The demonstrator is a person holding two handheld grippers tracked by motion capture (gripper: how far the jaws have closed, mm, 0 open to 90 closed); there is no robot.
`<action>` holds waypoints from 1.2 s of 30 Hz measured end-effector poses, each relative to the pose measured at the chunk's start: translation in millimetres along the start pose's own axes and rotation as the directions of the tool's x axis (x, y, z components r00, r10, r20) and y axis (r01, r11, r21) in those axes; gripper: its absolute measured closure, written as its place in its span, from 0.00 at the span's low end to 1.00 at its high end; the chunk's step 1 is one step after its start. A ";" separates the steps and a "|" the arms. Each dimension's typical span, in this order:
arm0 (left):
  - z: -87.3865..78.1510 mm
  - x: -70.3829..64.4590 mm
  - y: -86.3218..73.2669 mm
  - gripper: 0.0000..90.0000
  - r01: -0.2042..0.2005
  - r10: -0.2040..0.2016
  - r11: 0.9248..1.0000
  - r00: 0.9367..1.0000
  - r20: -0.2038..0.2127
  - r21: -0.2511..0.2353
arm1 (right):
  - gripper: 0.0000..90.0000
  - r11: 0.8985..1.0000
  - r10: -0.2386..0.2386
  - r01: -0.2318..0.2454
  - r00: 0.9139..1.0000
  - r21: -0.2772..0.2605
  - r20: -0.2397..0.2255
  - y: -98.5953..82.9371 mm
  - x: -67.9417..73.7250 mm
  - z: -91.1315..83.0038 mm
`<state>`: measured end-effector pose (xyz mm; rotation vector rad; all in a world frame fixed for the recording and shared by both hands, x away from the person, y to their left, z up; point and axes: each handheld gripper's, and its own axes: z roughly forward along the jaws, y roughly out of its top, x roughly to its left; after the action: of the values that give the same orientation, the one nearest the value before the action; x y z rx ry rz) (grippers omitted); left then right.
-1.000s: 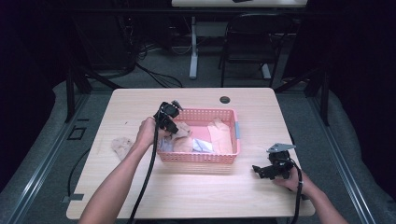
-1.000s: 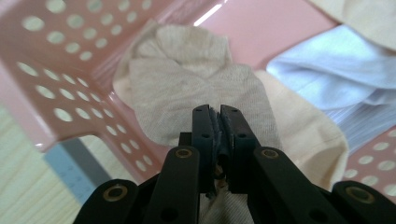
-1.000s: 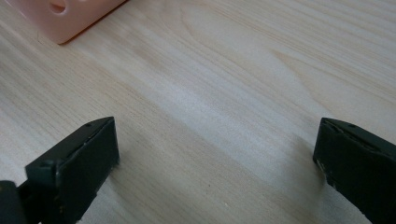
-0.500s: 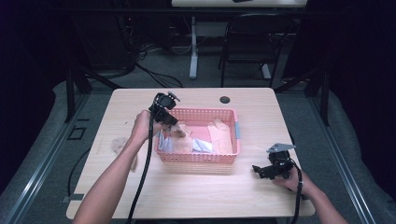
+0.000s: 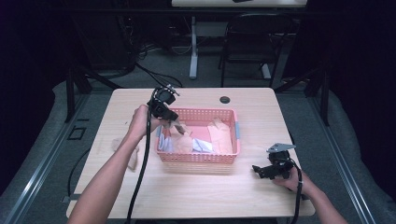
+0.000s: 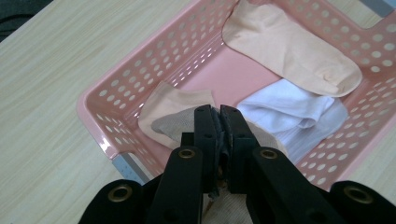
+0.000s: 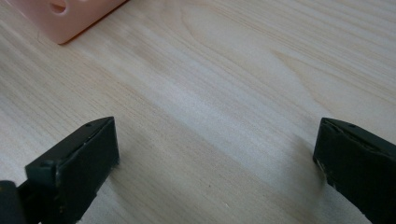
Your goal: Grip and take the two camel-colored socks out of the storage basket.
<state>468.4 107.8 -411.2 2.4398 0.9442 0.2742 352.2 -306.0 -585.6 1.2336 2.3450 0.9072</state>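
Over the left end of the pink basket (image 5: 198,156), the left tongs (image 6: 217,114) pinch a tan sock (image 6: 175,112).

The sock is thin, sheer beige cloth, slightly crumpled, clamped between the pressed-together jaws and hanging down into the basket's corner. Below it in the basket lie a white sock (image 6: 285,109) and a peach sock (image 6: 289,49), the peach one flat against the far wall. Another tan sock (image 5: 133,156) lies on the tabletop (image 5: 205,196) left of the basket. The right tongs (image 7: 215,154) rest spread wide on bare wood near the basket's right corner.
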 end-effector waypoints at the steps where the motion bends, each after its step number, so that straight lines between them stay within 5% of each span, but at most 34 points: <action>1: -1.7 0.0 0.5 0.96 0.001 -0.001 1.000 1.000 0.002 -0.005 | 0.00 1.000 0.000 0.000 1.000 0.000 0.001 0.0 0.1 0.0; 19: -60.3 11.5 3.9 0.96 0.013 -0.011 0.995 1.000 0.017 -0.097 | 0.00 1.000 0.000 0.000 1.000 0.000 0.000 0.0 0.0 0.0; 36: -115.9 50.0 -56.6 0.95 0.116 -0.125 0.982 0.991 -0.055 -0.147 | 0.00 1.000 0.003 -0.003 1.000 -0.008 -0.007 0.2 0.3 0.9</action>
<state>431.6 221.7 -341.9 2.2451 1.0577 0.3670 352.7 -305.4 -586.2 1.2333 2.3434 0.9218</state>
